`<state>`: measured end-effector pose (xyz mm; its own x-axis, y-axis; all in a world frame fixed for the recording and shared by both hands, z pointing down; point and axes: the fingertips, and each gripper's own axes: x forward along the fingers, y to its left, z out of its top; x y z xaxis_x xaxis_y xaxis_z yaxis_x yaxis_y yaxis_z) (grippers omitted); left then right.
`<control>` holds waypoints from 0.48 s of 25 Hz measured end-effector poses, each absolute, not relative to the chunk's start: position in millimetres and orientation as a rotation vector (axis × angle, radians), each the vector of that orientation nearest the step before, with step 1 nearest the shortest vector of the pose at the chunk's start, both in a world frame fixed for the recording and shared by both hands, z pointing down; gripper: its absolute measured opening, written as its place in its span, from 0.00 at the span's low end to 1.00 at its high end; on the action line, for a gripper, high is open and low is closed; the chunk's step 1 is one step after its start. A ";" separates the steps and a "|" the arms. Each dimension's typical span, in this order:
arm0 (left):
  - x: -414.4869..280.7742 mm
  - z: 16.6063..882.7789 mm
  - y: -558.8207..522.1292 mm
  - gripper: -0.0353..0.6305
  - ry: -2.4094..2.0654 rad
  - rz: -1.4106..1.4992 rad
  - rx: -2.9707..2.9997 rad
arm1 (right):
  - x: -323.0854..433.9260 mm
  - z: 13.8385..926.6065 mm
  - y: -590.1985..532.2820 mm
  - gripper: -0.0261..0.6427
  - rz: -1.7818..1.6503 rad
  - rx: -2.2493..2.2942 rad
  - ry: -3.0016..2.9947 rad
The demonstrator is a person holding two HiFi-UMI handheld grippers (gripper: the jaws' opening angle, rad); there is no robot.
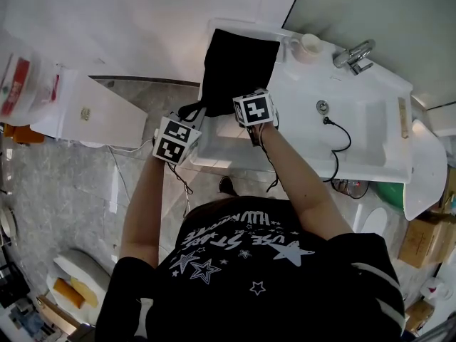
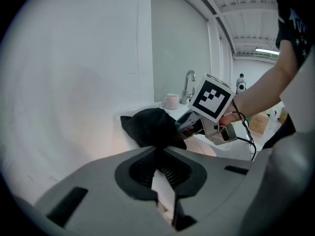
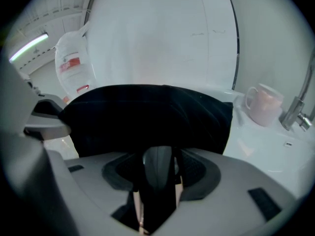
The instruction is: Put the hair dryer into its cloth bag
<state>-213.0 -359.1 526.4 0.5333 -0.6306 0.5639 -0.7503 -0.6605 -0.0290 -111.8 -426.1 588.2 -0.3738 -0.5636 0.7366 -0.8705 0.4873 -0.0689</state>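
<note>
Both clenching: left gripper (image 2: 162,163) and right gripper (image 3: 157,171) are pinching the cloth bag (image 1: 235,66) edge | bag bulging just ahead of jaws | hair dryer not showing, probably lying inside | mouth awaiting closing

Both bare forearms reach forward, close together. The left tool (image 1: 178,135) sits just beside the right tool (image 1: 254,112), slightly nearer the body. Each tool's jaws are pinched together on the cloth bag (image 1: 235,63).
</note>
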 end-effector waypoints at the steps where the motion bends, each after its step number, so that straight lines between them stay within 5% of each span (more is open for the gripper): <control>1: -213.0 526.7 -359.0 0.09 -1.173 0.802 2.551 | -111.6 588.0 -426.1 0.34 0.608 1.180 -2.082; 8: -212.0 524.1 -356.1 0.12 -1.204 0.786 2.524 | -107.9 573.9 -417.5 0.42 0.651 1.174 -2.171; 12: -209.2 521.3 -351.6 0.25 -1.236 0.787 2.500 | -95.5 564.4 -406.9 0.43 0.623 1.173 -2.210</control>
<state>-209.2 -351.6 521.3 0.4964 -0.6595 0.5645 -0.7905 -0.6121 -0.0201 -95.5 -406.9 564.4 -0.4634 -0.5906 0.6606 -0.8486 0.5104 -0.1390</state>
